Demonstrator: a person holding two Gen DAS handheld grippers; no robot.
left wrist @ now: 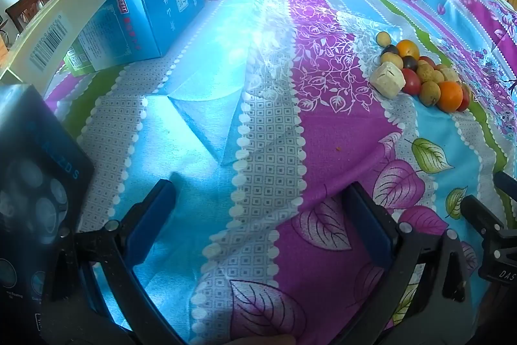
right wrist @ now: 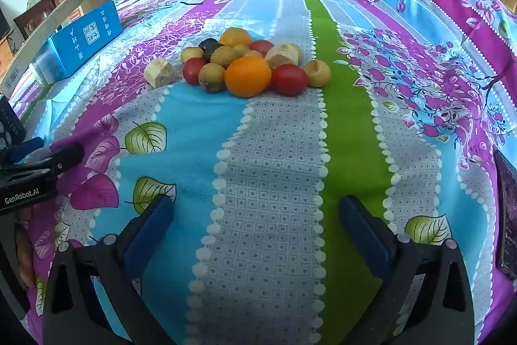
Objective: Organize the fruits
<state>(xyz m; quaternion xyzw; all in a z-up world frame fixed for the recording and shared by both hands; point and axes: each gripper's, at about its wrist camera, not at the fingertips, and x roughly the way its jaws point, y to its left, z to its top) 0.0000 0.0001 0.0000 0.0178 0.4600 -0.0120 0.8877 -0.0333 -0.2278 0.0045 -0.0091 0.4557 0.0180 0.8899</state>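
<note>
Left claw: the left gripper point(left wrist: 258, 206) stood wide apart at the bottom of its own view, nothing between its flat blue pads point(left wrist: 152, 215), black frame behind them.
Right claw: the right gripper point(right wrist: 255, 222) was likewise spread wide and empty, low in its own view, blue pads point(right wrist: 148, 231) on black arms.
Fruit: the fruit pile point(right wrist: 245, 60) lay in the upper middle of the right view and at the right edge of the left view, well apart from both claws.
Shapes: a large smooth orange point(right wrist: 248, 76) sat at the front, touching a glossy red round fruit point(right wrist: 290, 79); a dull brownish round fruit point(right wrist: 211, 77) sat to its left, a dark purple one point(right wrist: 209, 45) further back.
Odd pieces: a pale, blocky, rough-cut chunk point(right wrist: 160, 72) lay at the left end of the pile; a tan lumpy ball point(right wrist: 317, 72) at the right end.
Cloth: the bedsheet point(right wrist: 268, 151) was thin printed fabric in purple, blue, grey and green stripes with leaves, creased in the left view.
Around: a blue cardboard box point(left wrist: 155, 15) with white characters lay in the upper left of the left view; a dark box point(left wrist: 35, 170) filled its left edge.
In the way: nothing lay on the cloth between the claws and the pile.
</note>
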